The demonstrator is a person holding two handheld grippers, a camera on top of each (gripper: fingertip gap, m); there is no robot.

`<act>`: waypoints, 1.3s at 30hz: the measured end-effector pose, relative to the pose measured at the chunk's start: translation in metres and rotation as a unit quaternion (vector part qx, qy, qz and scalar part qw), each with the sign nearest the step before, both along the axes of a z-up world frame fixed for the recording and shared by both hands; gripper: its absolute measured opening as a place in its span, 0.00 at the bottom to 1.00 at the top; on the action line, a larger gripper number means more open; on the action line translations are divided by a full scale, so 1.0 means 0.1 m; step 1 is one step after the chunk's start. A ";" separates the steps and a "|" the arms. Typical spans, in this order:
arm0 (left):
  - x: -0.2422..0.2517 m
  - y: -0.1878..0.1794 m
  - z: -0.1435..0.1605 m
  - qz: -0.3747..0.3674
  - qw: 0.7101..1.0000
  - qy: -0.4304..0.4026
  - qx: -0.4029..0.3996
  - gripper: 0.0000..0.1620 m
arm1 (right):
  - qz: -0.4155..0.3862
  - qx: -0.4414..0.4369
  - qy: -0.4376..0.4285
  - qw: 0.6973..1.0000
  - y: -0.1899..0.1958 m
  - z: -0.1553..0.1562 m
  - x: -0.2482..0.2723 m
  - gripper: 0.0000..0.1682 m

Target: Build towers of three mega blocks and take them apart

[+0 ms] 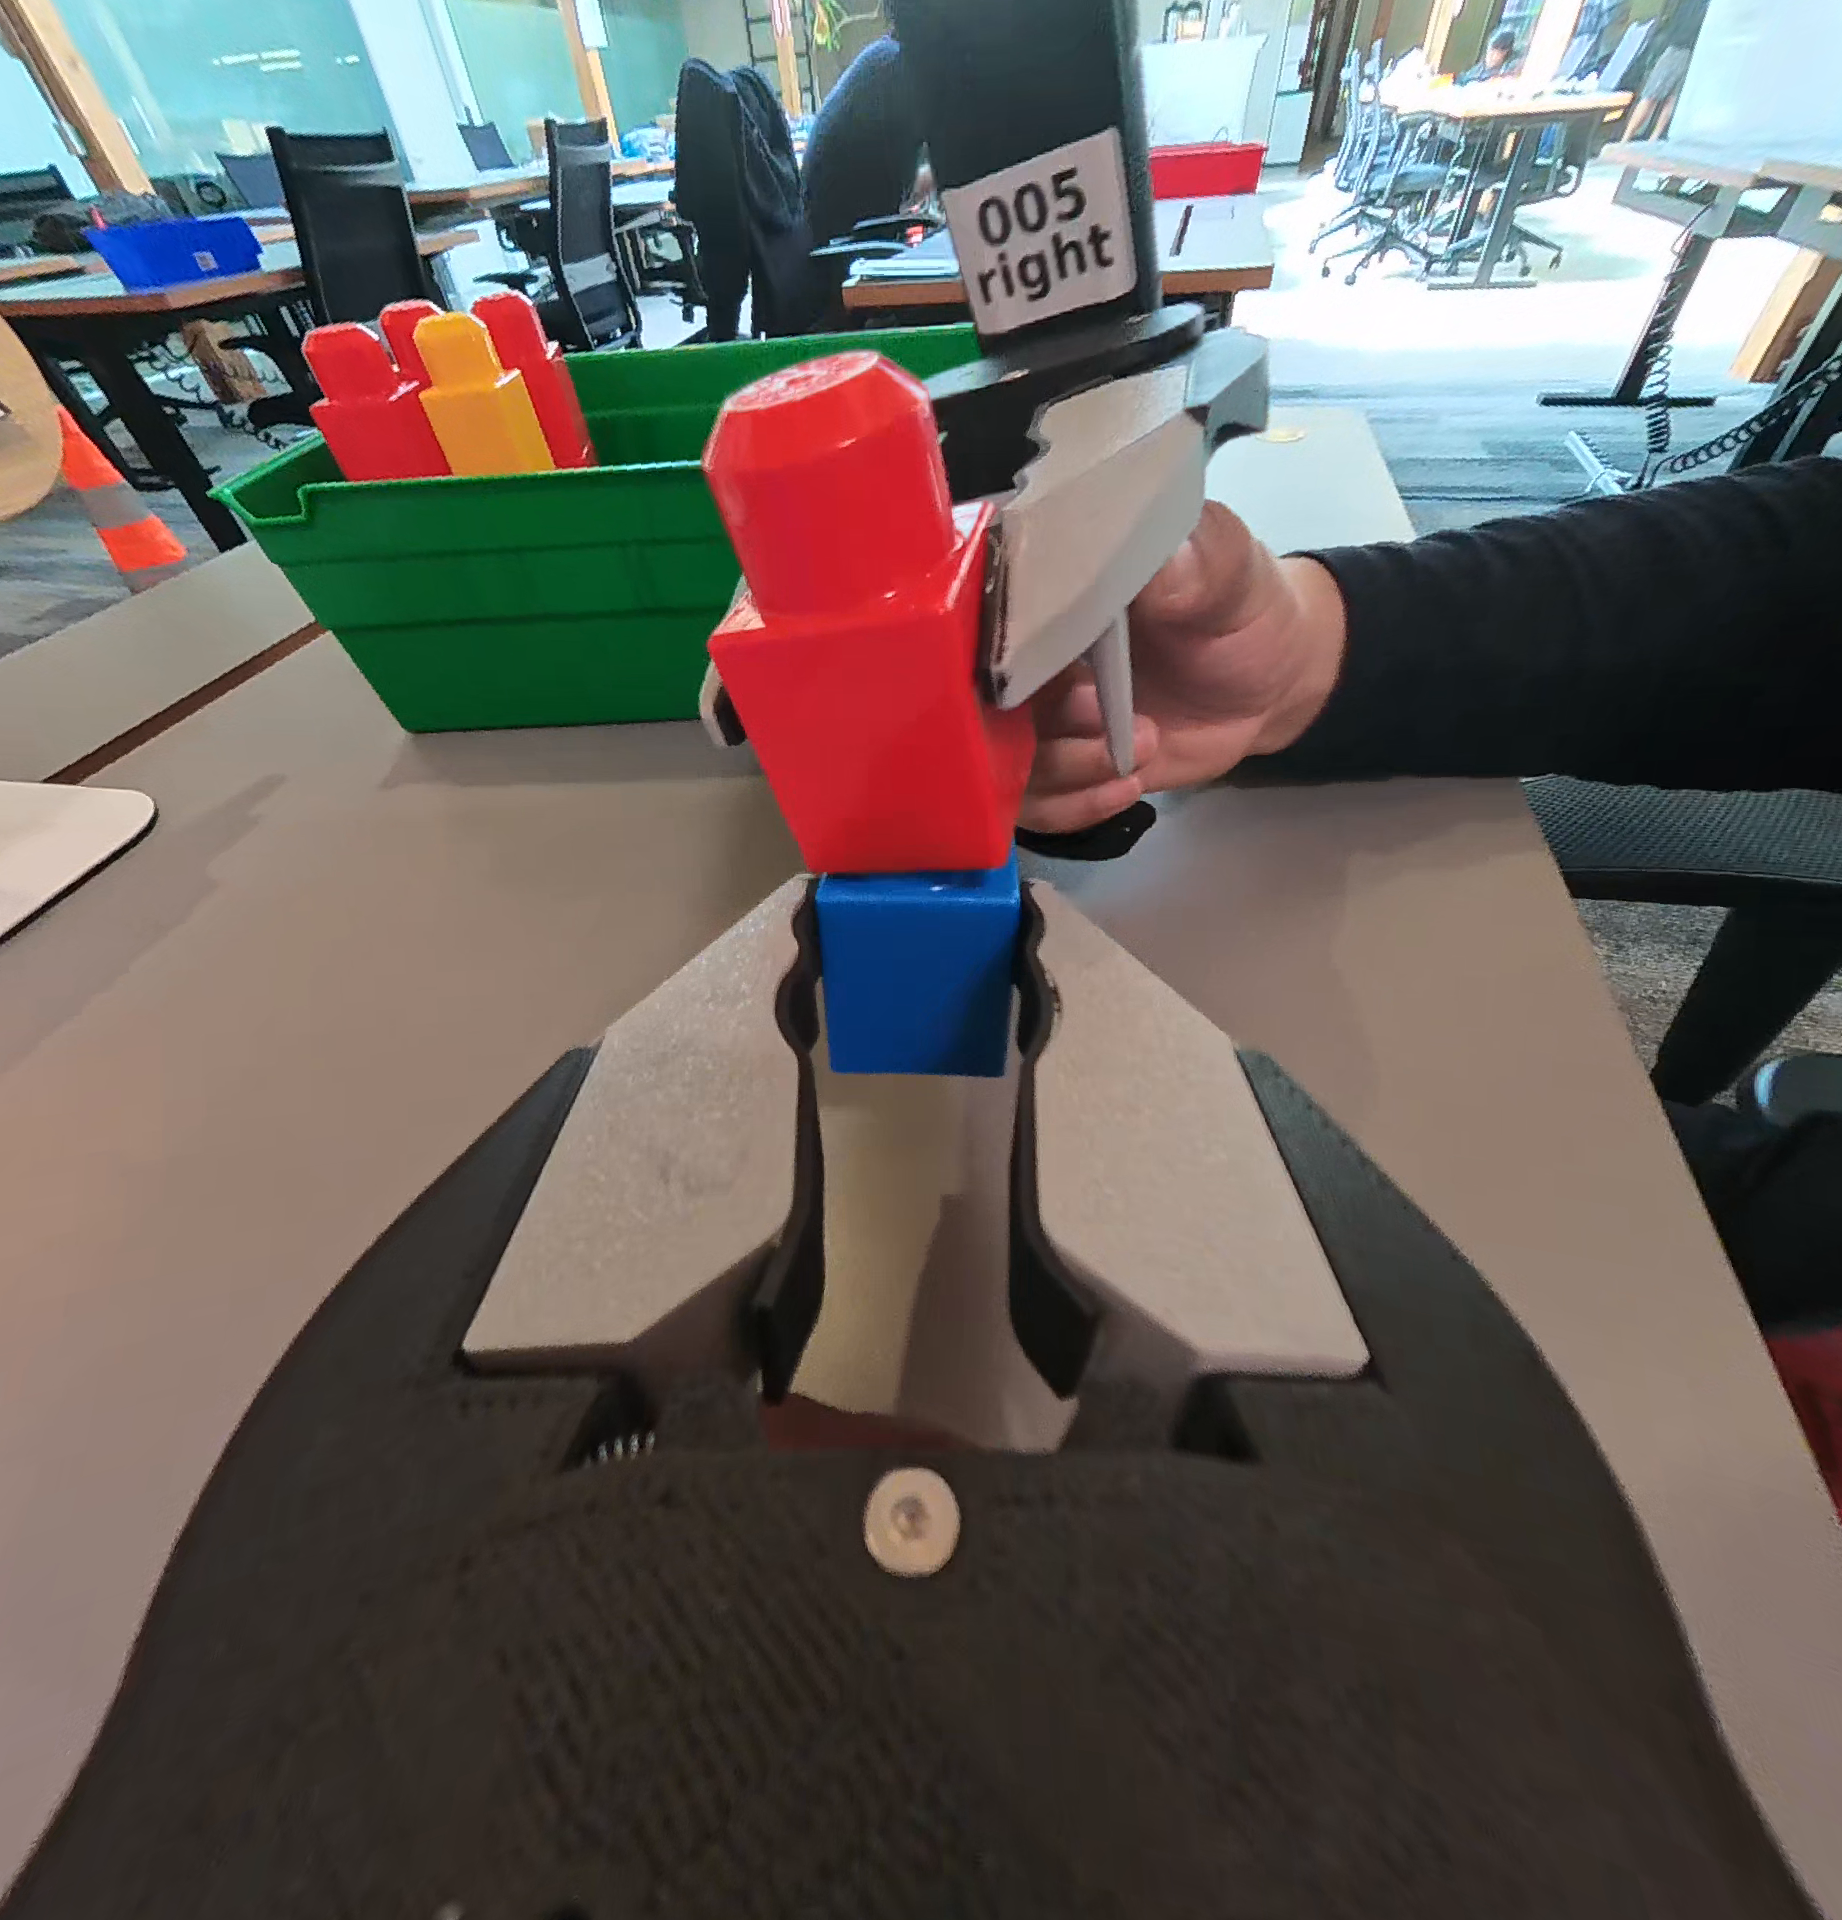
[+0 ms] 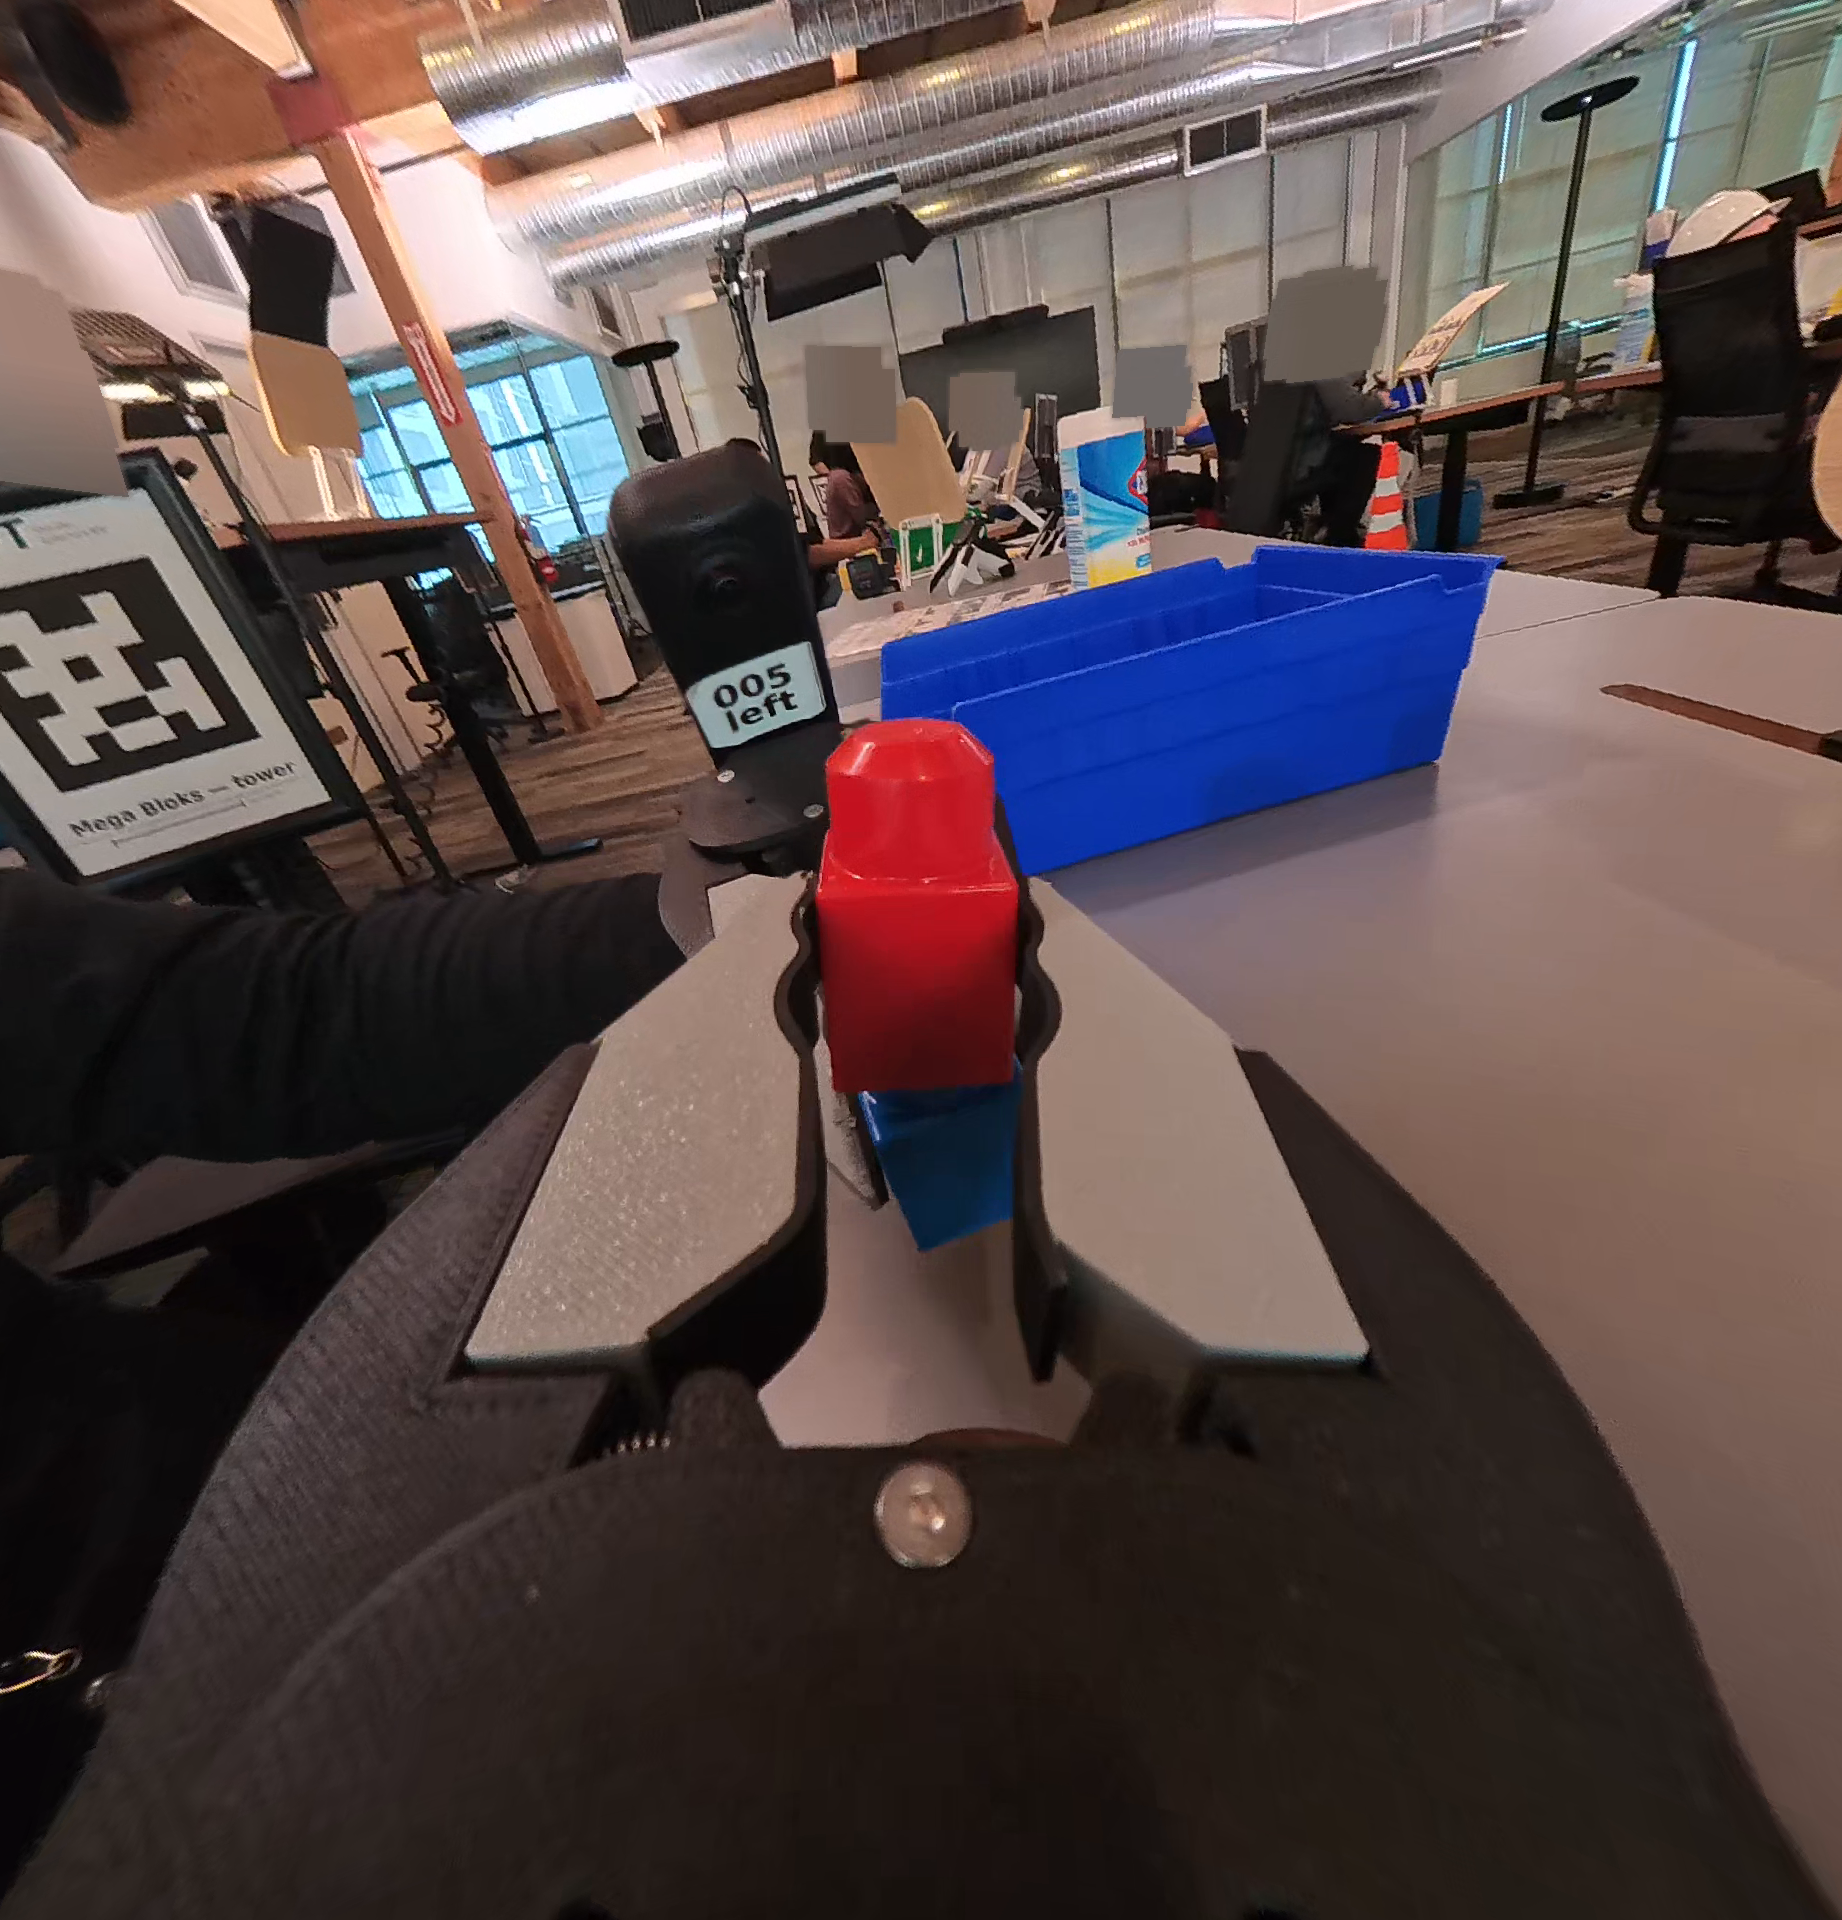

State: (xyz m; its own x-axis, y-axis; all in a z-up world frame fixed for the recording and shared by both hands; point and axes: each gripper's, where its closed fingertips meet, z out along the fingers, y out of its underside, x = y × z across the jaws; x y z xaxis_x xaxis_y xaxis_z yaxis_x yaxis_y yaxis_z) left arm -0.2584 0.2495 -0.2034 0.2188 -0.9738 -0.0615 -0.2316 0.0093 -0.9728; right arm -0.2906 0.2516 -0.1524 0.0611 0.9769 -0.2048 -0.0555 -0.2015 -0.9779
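**Clerk:** Nearest item, left wrist view: left gripper (image 1: 917, 971), fingers closed on the blue block (image 1: 912, 971), one on each flat side wall. Next beyond: red block (image 1: 865, 717), sitting on the blue one and tilted, held across its square body by the right gripper (image 1: 855, 665), a hand (image 1: 1197, 675) on that gripper's handle. Both blocks were off the table (image 1: 377, 987), held over its middle.

**Checker:** Handling notes?

**Clerk:** Judged hollow moulded plastic: light, rigid, glossy, so likely slippery under the fingers. Best hold looked to be the flat side walls, as taken; the round stud tapers and would slip. Joint probably press-fit, wanting a straight push or pull, and the tilt might bind it.

**Checker:** Stock elsewhere?

**Clerk:** Green bin (image 1: 501, 582) toward the far edge, holding red blocks (image 1: 366, 416) and a yellow block (image 1: 481, 400). Blue bin (image 2: 1208, 707) in the right wrist view; no contents visible.

**Checker:** Unverified entries?

**Clerk:** Whether the blue stud was seated inside the red block: hidden at the joint. Third block for the tower: not identified. Lower contents of the green bin: behind its wall. Blue block's underside: not visible.
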 end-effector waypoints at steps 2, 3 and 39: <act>-0.02 0.03 -0.06 0.006 1.000 0.019 0.000 0.21 | -0.009 0.001 0.002 1.000 0.03 0.01 0.01 0.20; -0.03 0.04 -0.08 0.011 1.000 0.029 0.001 0.21 | -0.011 0.000 0.009 1.000 0.04 0.03 0.02 0.20; -0.43 0.46 0.29 0.090 0.985 -0.128 -0.068 0.21 | -0.110 0.017 -0.387 0.915 0.44 -1.26 0.32 0.20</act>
State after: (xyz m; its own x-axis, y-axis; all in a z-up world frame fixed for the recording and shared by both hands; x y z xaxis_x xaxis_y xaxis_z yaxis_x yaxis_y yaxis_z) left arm -0.3013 0.2953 -0.1746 0.3800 -0.9133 0.1467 0.0351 -0.1442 -0.9889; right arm -0.2581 0.2953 -0.2780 0.3709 0.9286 0.0126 0.6213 -0.2380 -0.7465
